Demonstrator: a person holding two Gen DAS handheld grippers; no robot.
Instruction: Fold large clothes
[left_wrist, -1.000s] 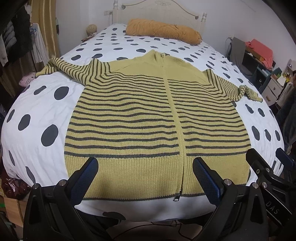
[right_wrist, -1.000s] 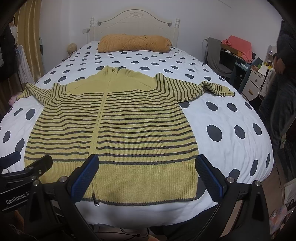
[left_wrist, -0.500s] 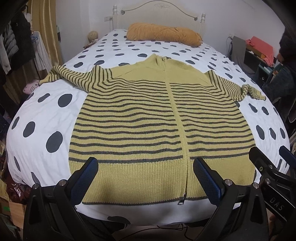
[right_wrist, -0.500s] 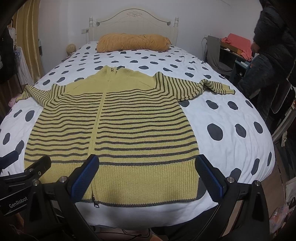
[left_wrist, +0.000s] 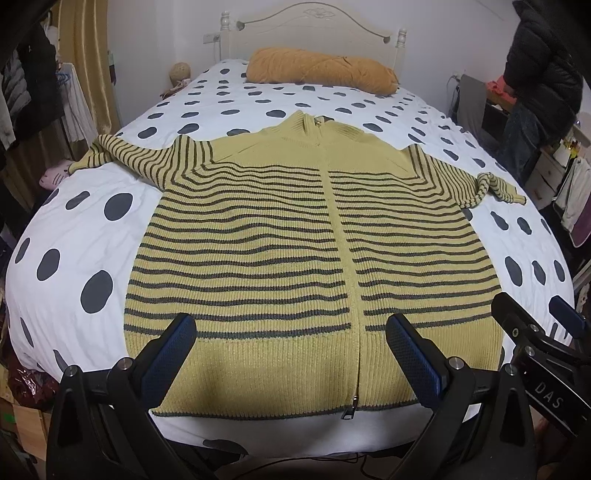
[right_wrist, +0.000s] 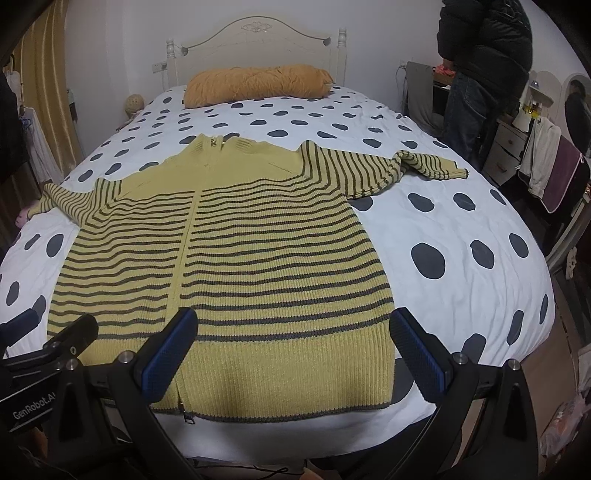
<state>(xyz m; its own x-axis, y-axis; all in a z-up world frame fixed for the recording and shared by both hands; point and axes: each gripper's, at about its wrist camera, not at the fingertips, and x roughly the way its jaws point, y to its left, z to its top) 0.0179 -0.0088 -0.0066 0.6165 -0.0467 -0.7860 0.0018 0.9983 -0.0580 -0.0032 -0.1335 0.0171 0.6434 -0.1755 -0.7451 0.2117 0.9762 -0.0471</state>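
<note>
Polka-dot bed (left_wrist: 92, 236), striped cardigan (left_wrist: 280, 258) flat, left cuff over the edge.

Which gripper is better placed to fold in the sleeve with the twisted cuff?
Right, probably. The twisted sleeve lies on that side, and the open right gripper hangs over that half of the sweater.

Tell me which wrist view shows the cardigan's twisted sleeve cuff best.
Right wrist view. The twisted sleeve lies well inside the frame, cuff fully visible on the white dotted bedspread. In the left wrist view the same sleeve sits near the frame's right edge, smaller and more distorted.
</note>
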